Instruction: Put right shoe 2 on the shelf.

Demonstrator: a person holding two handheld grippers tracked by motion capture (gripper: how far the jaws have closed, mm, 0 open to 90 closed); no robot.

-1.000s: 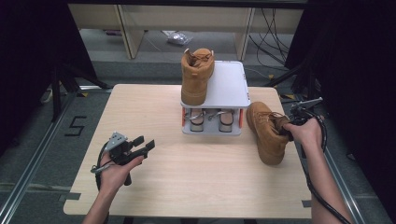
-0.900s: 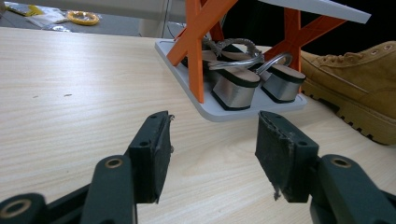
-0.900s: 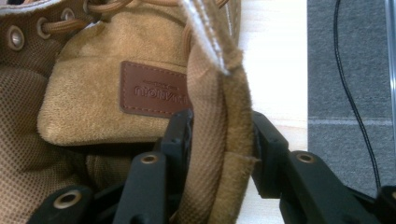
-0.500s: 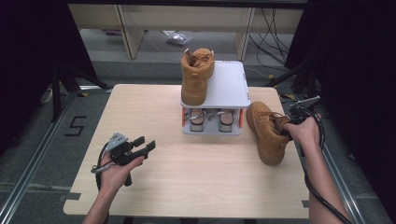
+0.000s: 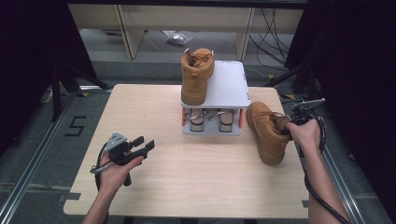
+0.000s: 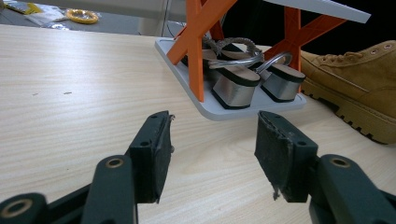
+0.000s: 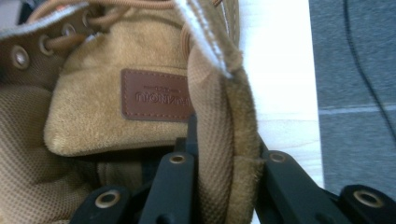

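As it lies, boot (image 5: 267, 133) toe points toward person.

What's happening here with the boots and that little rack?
A person holds a gripper in each hand. The right gripper has just been closing on the collar of a tan boot lying on the table beside a small shoe rack. Its mate stands on top. The left gripper waits open, holding nothing.
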